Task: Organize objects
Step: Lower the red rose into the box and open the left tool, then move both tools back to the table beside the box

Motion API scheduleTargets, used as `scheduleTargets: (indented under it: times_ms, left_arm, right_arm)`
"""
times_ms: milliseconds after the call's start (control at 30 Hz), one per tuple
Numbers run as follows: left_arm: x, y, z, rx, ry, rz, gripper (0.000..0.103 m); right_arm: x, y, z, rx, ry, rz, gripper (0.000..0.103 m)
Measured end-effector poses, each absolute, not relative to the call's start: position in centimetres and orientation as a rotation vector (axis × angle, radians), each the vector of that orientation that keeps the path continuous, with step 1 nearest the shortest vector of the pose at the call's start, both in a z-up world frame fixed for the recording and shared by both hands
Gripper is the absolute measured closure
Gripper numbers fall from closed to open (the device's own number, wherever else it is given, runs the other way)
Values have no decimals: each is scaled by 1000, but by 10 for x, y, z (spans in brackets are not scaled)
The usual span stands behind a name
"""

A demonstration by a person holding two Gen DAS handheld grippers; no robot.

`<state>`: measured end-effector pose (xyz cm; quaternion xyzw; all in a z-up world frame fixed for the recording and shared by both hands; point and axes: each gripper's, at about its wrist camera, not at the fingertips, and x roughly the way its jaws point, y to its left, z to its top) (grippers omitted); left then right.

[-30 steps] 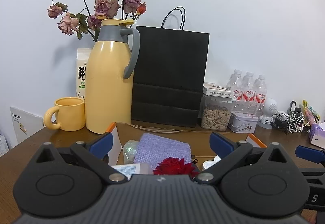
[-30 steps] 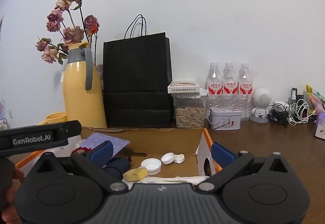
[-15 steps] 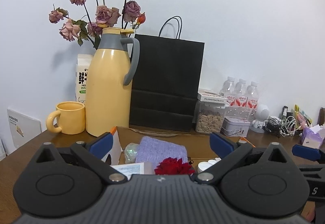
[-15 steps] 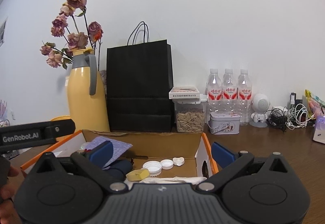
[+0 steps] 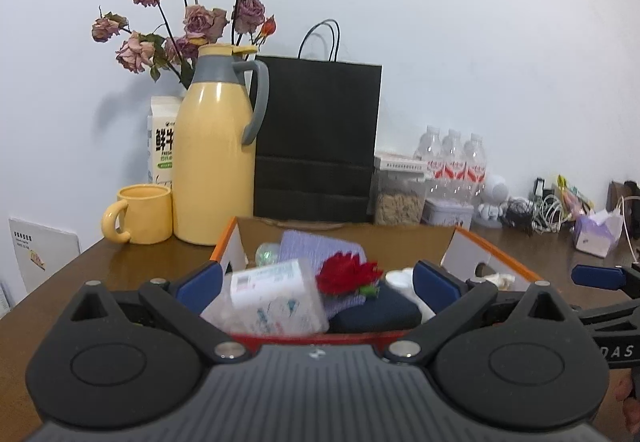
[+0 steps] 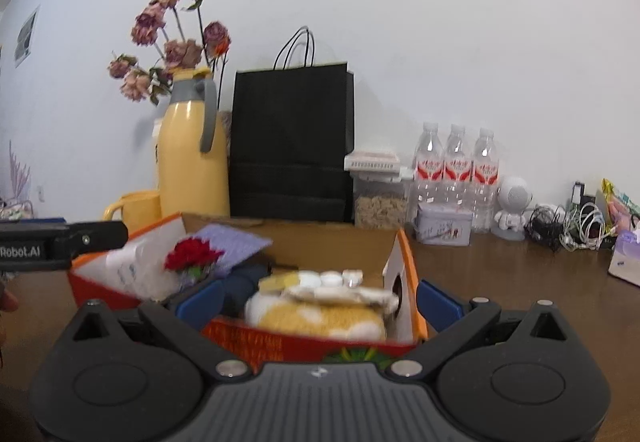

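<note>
Your left gripper (image 5: 316,278) is spread wide and empty, aimed over the near wall of the cardboard box (image 5: 486,260); your right gripper (image 6: 318,296) is equally wide and empty at the box's other end. Judged from this, both are poised for a first pick.

The box holds the task's things: a clear-wrapped packet (image 5: 276,296), a red artificial flower (image 5: 346,276), a lavender cloth (image 5: 316,248), a navy pouch (image 5: 376,316), a yellow-and-white plush (image 6: 316,316) and white caps (image 6: 330,278).

Behind stand a yellow thermos jug (image 5: 214,161), yellow mug (image 5: 140,213), black paper bag (image 5: 316,139) and water bottles (image 6: 456,169). The box's walls and the crowded contents hamper any approach.
</note>
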<state>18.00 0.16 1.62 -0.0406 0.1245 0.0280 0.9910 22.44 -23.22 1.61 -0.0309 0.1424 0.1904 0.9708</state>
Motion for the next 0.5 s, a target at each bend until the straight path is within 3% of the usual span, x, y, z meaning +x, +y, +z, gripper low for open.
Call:
scheduleTargets:
  times_ms: [500]
  left_arm:
    - [161,21,-18,-62,445,58,0]
  right_arm:
    - [203,-235,-8,-88,444,471,0]
